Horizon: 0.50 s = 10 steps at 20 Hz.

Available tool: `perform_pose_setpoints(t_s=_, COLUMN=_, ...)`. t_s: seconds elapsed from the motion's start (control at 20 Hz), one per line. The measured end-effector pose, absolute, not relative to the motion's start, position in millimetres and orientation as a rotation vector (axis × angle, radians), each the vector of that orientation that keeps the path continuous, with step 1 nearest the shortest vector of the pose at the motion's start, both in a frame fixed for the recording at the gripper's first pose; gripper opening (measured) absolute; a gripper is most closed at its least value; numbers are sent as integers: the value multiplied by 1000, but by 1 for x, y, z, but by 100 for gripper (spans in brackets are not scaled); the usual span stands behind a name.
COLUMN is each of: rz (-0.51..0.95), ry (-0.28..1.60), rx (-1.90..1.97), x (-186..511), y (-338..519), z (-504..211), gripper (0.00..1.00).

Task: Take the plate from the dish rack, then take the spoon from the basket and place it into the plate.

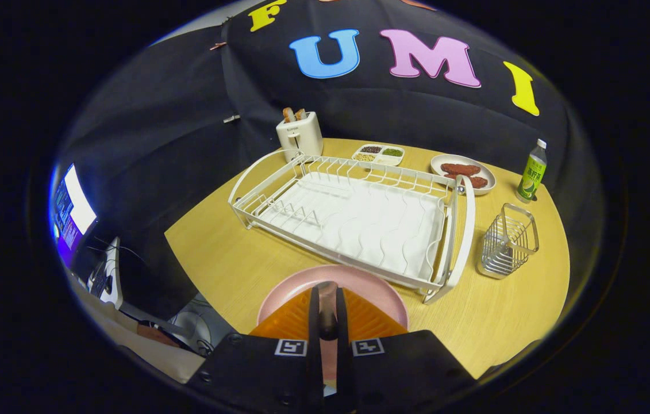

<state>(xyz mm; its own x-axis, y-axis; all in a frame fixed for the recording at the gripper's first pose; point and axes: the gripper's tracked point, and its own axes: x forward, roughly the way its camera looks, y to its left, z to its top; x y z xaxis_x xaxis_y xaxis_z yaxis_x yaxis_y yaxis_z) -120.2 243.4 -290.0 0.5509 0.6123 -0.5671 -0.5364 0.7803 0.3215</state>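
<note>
A pink plate (373, 290) lies flat on the wooden table (227, 259), just in front of the white dish rack (359, 218). The rack holds nothing. My gripper (327, 302) hovers over the near part of the plate, its two fingers close together. A slim spoon (327, 313) is pinched between them, seen end on, with both fingers pressing on it. The wire basket (508, 238) stands to the right of the rack and nothing shows inside it.
Behind the rack stand a white toaster (300, 135), a sectioned dish of grains (378, 153), a plate with brown food (462, 171) and a green bottle (532, 172). A lit monitor (72, 213) is beyond the table's left edge.
</note>
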Motion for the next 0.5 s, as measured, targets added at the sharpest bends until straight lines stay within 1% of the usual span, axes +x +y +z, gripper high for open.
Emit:
perform_pose_setpoints(t_s=0.15, rz=680, ry=717, rx=90, x=-120, y=244, z=-294, gripper=15)
perform_pose_setpoints(t_s=0.35, rz=668, ry=732, rx=84, x=-119, y=241, z=-300, gripper=21)
perform_pose_setpoints(t_s=0.4, rz=668, ry=734, rx=88, x=-120, y=241, z=-300, gripper=25)
perform_pose_setpoints(t_s=0.5, rz=664, ry=730, rx=90, x=-120, y=239, z=-298, gripper=32)
